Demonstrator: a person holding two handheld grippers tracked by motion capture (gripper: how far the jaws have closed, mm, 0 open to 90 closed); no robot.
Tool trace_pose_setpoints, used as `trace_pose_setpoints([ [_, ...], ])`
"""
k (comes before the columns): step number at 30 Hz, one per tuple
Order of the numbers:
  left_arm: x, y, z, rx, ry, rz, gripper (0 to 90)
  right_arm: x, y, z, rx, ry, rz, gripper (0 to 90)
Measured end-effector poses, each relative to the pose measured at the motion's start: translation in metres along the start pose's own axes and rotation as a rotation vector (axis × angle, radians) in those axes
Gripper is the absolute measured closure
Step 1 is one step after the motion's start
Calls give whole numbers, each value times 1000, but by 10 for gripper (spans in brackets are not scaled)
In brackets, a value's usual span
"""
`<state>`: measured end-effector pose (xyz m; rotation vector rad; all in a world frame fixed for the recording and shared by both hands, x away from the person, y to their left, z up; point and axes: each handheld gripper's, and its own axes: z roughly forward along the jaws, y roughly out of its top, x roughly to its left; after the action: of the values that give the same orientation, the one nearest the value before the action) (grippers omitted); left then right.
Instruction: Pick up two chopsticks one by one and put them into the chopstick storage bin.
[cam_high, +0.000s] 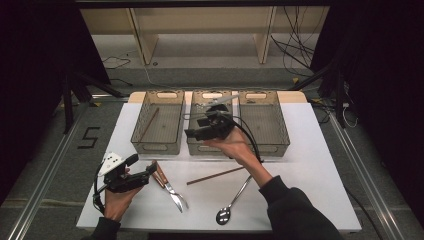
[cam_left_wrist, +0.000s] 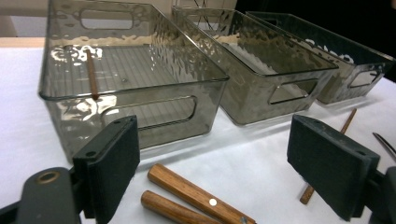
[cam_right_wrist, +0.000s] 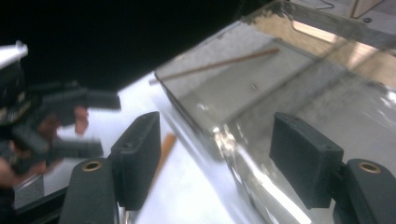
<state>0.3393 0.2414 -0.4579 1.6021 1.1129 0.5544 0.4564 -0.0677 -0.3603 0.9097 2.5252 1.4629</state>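
Observation:
My left gripper (cam_high: 148, 169) rests low on the white table (cam_high: 310, 165) at the front left, open. Its jaws (cam_left_wrist: 212, 137) stand wide on either side of the ends of two wooden-handled utensils (cam_left_wrist: 196, 193), without touching them. The utensils (cam_high: 167, 186) lie beside it with their metal ends toward the front. My right gripper (cam_high: 190, 133) hovers over the front of the middle bin (cam_high: 212, 95), pointing left, open with nothing between its jaws (cam_right_wrist: 217, 149). A brown chopstick (cam_high: 215, 176) and a metal spoon (cam_high: 232, 202) lie on the table.
Three clear grey bins stand in a row at the back. The left bin (cam_high: 155, 145) holds one brown chopstick (cam_high: 149, 125), seen too as the chopstick (cam_left_wrist: 92, 77) and the chopstick (cam_right_wrist: 219, 63). The right bin (cam_high: 280, 145) looks bare. The table's front edge is near the spoon.

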Motion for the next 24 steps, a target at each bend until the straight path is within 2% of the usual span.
trace_pose_setpoints([
  [5,-4,6,0,17,-6,19,159,-5,-29,-27,-9,-37,-18,342],
  [7,-4,8,1,26,23,19,159,-6,-40,-36,-12,-50,-25,338],
  [10,3,11,1,40,88,14,193,-6,-54,-47,-18,-59,-27,335],
  [13,14,17,-2,28,111,-9,318,-4,-67,-57,-19,-73,-31,337],
  [15,19,21,-4,30,119,-2,440,-3,-75,-63,-26,-71,-23,344],
  [17,22,24,-3,50,131,6,569,-2,-82,-69,-30,-78,-24,349],
  [20,30,27,0,78,162,-12,730,-3,-92,-76,-34,-83,-14,353],
  [24,42,28,8,104,187,-33,881,-4,-102,-84,-40,-99,-1,354],
])
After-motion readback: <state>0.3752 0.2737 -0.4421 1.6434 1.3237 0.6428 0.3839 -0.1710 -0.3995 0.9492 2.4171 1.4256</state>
